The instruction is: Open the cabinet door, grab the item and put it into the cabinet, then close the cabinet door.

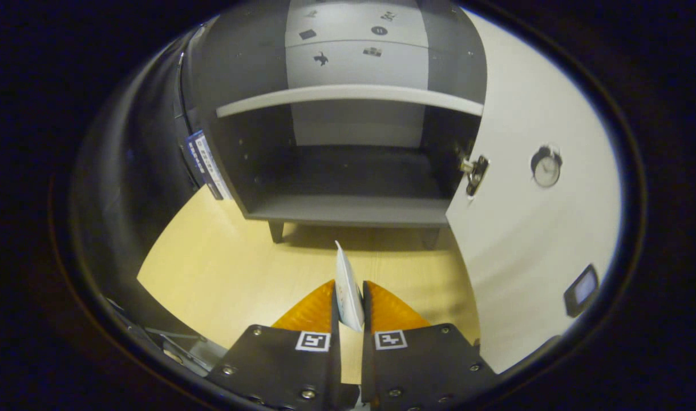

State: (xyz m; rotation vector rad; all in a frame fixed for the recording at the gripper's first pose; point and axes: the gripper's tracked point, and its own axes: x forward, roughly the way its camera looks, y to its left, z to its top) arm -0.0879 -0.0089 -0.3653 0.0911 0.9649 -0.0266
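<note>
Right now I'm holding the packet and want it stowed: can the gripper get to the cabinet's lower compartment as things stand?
Probably yes. The door is swung wide open, the lower compartment lies straight beyond the fingers, and nothing stands on the table between. The gripper is shut on the white packet.

The gripper (349, 297) with orange fingers (311, 311) is pinched on a thin white packet (348, 288), which stands on edge between them and pokes out ahead of the tips. Beyond it, on the pale wooden tabletop (222, 274), stands a small grey cabinet (348, 208) with one white shelf (348, 94). Its white door (530, 240) with a round knob (546, 168) is swung open to the right, hinge (474, 173) visible.
</note>
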